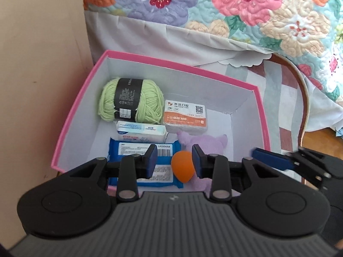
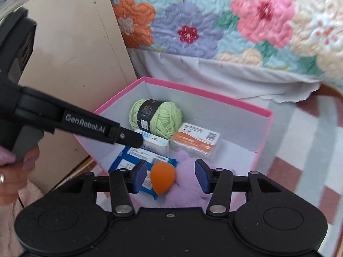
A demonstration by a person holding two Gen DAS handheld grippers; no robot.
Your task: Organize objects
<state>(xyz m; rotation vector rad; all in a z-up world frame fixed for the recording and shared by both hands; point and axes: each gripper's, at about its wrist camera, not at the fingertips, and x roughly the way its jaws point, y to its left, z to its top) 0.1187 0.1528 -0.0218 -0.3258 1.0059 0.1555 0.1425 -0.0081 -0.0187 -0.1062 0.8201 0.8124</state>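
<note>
Floral quilt (image 1: 235,10) behind; "GenRobot.AI" left tongs (image 2: 128,138), right tongs (image 2: 170,176) spread, empty.

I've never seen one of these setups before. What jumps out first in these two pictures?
A pink box sits open on the floor beside a bed draped in a bright flowered quilt. Inside it, a ball of green yarn lies at the back and a small orange egg-shaped sponge at the front, resting against a purple plush toy. Two black hand-held grippers with blue pads, the left gripper and the right gripper, hover over the box with nothing in their jaws.
</note>
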